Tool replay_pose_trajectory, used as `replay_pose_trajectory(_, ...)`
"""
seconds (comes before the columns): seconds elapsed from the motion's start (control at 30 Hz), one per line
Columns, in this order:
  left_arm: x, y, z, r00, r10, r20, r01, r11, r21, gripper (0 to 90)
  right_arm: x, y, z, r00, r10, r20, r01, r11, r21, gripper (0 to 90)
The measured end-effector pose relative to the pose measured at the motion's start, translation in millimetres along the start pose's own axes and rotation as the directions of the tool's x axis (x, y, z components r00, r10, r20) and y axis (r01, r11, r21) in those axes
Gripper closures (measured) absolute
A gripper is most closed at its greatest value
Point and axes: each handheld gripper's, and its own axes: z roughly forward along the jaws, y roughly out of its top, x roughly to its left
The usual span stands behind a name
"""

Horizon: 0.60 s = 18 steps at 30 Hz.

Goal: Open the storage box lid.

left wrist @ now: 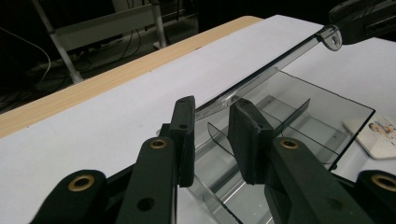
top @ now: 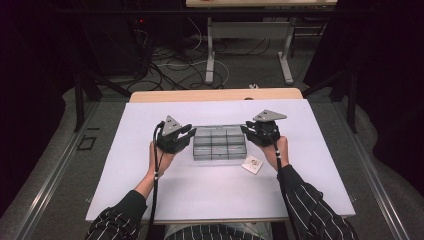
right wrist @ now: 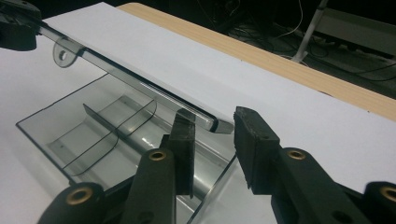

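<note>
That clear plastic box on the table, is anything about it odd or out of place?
Nothing looks broken or spilled. The clear box sits square on the white table, its compartments apparently empty. Its lid is lifted at a slant, each end between a gripper's jaws, left gripper and right gripper.

Glossy clear plastic box (top: pixel 219 143), matt white table (top: pixel 210 190)

1. Smoky grey see-through organizer box (top: pixel 219 142) sits centre on the white table sheet (top: pixel 210 195).
2. Black grippers flank the box: left gripper (top: pixel 187 134), right gripper (top: pixel 248 129).
3. Black sleeves (top: pixel 312 202) carry thin white stripes.
4. White card (top: pixel 252 164) beside the box has a colourful print.
</note>
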Motion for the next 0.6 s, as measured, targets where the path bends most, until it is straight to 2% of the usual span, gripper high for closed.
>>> replay_pose_trajectory(0.2,6.1,3.4,5.4,0.9999,-0.009,-0.011,0.009,1.0000,-0.001,75.4,-4.5,3.8,5.9,0.9999,0.010,0.005,-0.010,1.000,0.004,70.6)
replay_pose_trajectory(0.3,9.8,4.7,9.5,0.9997,-0.015,-0.017,0.015,0.9999,0.003,76.0,-7.2,5.5,10.2,0.9995,0.031,0.007,-0.031,1.000,-0.001,70.9)
replay_pose_trajectory(0.6,17.7,5.9,22.7,0.9991,-0.024,-0.035,0.025,0.9995,0.018,76.2,-15.4,5.2,29.8,0.9984,0.049,0.028,-0.050,0.999,0.015,71.8)
